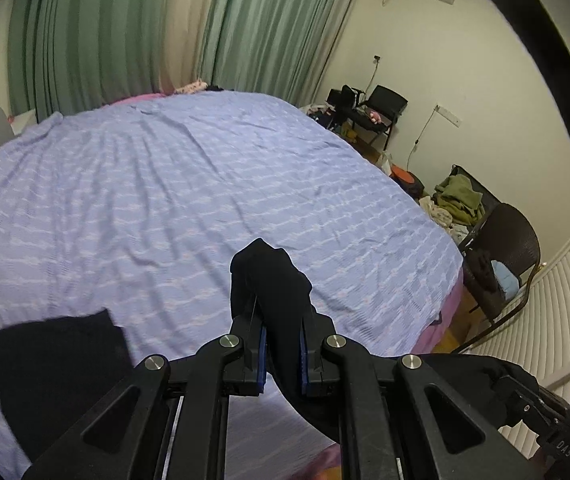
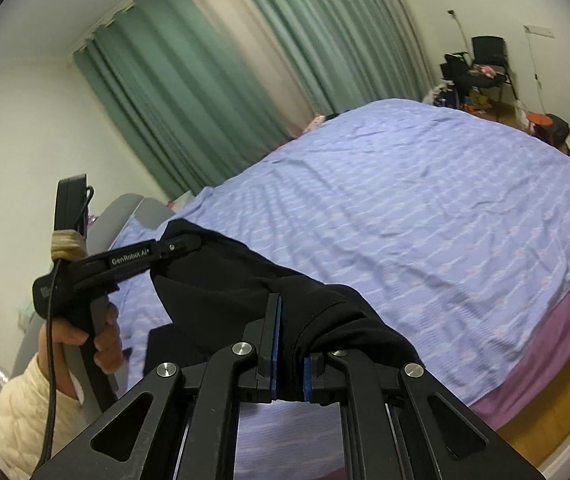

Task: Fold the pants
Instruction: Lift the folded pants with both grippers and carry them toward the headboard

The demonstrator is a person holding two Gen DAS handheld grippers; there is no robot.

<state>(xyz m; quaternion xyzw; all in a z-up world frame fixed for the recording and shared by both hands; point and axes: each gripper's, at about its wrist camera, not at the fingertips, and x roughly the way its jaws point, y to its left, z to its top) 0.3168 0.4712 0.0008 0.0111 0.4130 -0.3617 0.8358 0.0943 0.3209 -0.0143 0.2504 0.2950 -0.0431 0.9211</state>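
Note:
The black pants [image 2: 221,284] are lifted above the bed, stretched between both grippers. My left gripper [image 1: 283,320] is shut on a bunched edge of the pants [image 1: 273,280]; a hanging part [image 1: 57,360] shows at lower left over the bed. My right gripper [image 2: 291,344] is shut on the other end of the pants, whose fabric drapes over its right finger. The left gripper [image 2: 181,246] also shows in the right wrist view, held in a hand at the left, clamped on the pants' far edge.
The bed has a wrinkled lavender cover [image 1: 205,184] with a purple sheet [image 2: 545,360] at its near edge. Green curtains [image 1: 125,28] hang behind. Chairs with clothes [image 1: 497,256] and clutter [image 1: 369,112] stand along the right wall. A grey headboard [image 2: 133,208] is at left.

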